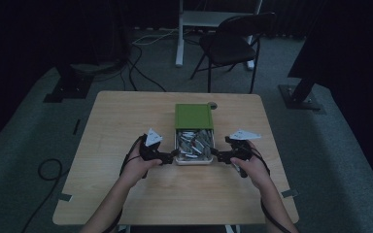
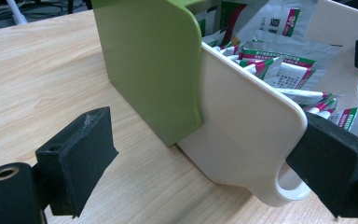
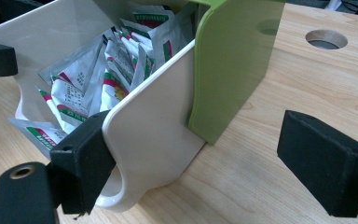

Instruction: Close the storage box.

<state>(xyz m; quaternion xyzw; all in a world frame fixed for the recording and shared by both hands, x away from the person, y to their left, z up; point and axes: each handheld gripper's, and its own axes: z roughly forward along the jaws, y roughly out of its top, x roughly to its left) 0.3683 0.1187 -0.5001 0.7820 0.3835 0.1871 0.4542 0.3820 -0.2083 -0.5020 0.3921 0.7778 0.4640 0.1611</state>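
A white tray full of several printed sachets sticks out of a green sleeve at mid-table. My left gripper is at the tray's near left corner and my right gripper at its near right corner. In the left gripper view the left gripper is open. The tray's side wall stands between the jaws, one pad against its front end, the other pad well clear over the table. The right gripper is open and straddles the tray's other wall the same way.
A round hole is cut in the wooden table just behind the green sleeve. Beyond the table stand a folding chair and a white desk leg. Cables lie on the floor at the left.
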